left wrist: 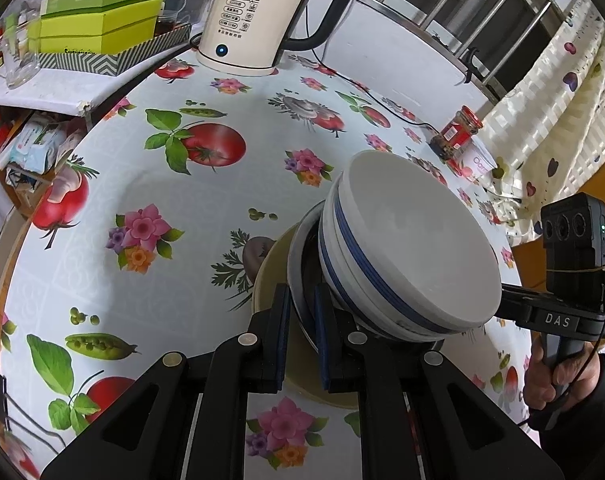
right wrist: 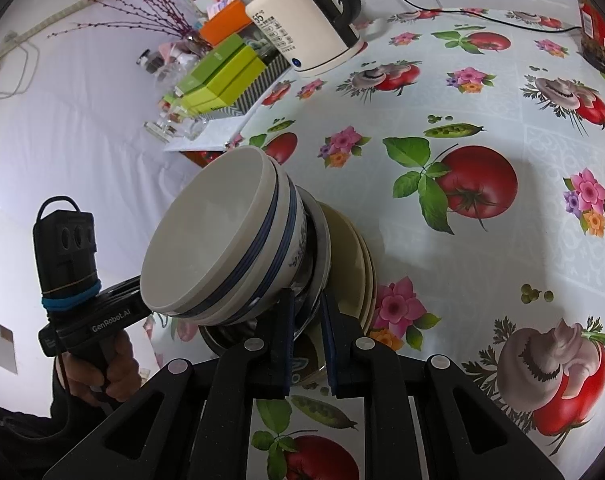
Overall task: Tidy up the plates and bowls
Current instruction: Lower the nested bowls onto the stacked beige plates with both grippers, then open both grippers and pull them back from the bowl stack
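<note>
A stack of dishes stands on the flowered tablecloth (left wrist: 150, 168). White bowls with blue stripes (left wrist: 410, 248) (right wrist: 210, 232) are nested on top, over a steel bowl (left wrist: 296, 272) (right wrist: 308, 300), with beige plates (left wrist: 266, 276) (right wrist: 354, 248) underneath. My left gripper (left wrist: 302, 320) is shut on the steel bowl's rim from one side. My right gripper (right wrist: 307, 320) is shut on the same rim from the opposite side. I cannot tell whether the stack is lifted or resting on the cloth. A hand (left wrist: 558, 376) (right wrist: 98, 372) grasps each gripper's handle.
A white electric kettle (left wrist: 250, 20) (right wrist: 302, 28) stands at the far side with its cable trailing across the cloth. Green boxes (left wrist: 98, 24) and glassware sit on a shelf to the left. A red-lidded jar (left wrist: 458, 132) and a cup (left wrist: 480, 162) stand near the curtain.
</note>
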`<state>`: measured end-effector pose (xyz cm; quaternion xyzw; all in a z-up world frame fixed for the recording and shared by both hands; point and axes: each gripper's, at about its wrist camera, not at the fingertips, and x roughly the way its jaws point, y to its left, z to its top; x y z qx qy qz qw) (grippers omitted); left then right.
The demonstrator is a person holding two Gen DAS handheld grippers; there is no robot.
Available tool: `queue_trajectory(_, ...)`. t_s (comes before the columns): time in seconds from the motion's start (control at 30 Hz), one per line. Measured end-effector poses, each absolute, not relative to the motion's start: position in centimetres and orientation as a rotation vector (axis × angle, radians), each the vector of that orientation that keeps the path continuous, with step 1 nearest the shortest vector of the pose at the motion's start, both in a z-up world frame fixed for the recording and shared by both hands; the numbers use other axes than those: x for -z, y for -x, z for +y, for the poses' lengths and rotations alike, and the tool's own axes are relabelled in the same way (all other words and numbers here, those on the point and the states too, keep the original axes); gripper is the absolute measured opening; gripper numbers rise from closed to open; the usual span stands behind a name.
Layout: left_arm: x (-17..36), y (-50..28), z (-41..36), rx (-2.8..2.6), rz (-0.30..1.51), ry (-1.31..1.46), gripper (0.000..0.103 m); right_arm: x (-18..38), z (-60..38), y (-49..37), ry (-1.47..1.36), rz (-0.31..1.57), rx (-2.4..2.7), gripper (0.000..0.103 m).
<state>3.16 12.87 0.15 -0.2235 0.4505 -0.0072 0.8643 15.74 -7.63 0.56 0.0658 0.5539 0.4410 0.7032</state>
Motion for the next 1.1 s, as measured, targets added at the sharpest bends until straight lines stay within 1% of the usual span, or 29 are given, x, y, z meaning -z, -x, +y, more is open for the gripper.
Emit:
queue_trajectory(0.17, -0.1, -3.2, 12.9, 0.013, 0.939, 0.47, 0.011, -0.4, -7.7, -15.8, -0.143, 1.24, -0.977, 0.015)
queue_trajectory(0.23, -0.2, -3.3, 12.8, 0.006, 0.937, 0.463, 0.011, -0.4, -7.8, -15.7, -0.134, 1.24, -0.971, 0.018)
queue_trajectory(0.4, -0.4, -3.1, 12.6, -0.011, 0.933, 0.454, 0.014, -0.7, -8.3, -15.3, -0.117, 1.235, -0.955, 0.029)
queue_trajectory(0.5, -0.6, -2.9, 12.5, -0.024, 0.931, 0.445, 0.014, -0.8, -8.7, -15.1, -0.112, 1.233, -0.947, 0.034)
queue_trajectory(0.63, -0.9, -2.5, 12.4, -0.044, 0.922, 0.44, 0.014, -1.2, -9.1, -14.5, -0.108, 1.224, -0.942, 0.038)
queue_trajectory(0.7, -1.2, -2.2, 12.4, -0.059, 0.918, 0.435, 0.014, -1.5, -9.2, -14.3, -0.103, 1.214, -0.941, 0.043)
queue_trajectory(0.83, -1.9, -1.4, 12.1, -0.091, 0.904, 0.415, 0.014, -2.5, -9.4, -13.3, -0.085, 1.184, -0.939, 0.045)
queue_trajectory(0.9, -2.2, -1.1, 11.9, -0.102, 0.9, 0.404, 0.015, -2.9, -9.4, -13.0, -0.068, 1.168, -0.934, 0.051)
queue_trajectory(1.03, -2.6, -0.5, 11.5, -0.111, 0.897, 0.39, 0.015, -3.7, -9.3, -11.9, -0.031, 1.135, -0.929, 0.054)
queue_trajectory(1.1, -2.7, -0.2, 11.2, -0.117, 0.899, 0.381, 0.015, -4.0, -9.3, -11.5, -0.017, 1.122, -0.924, 0.057)
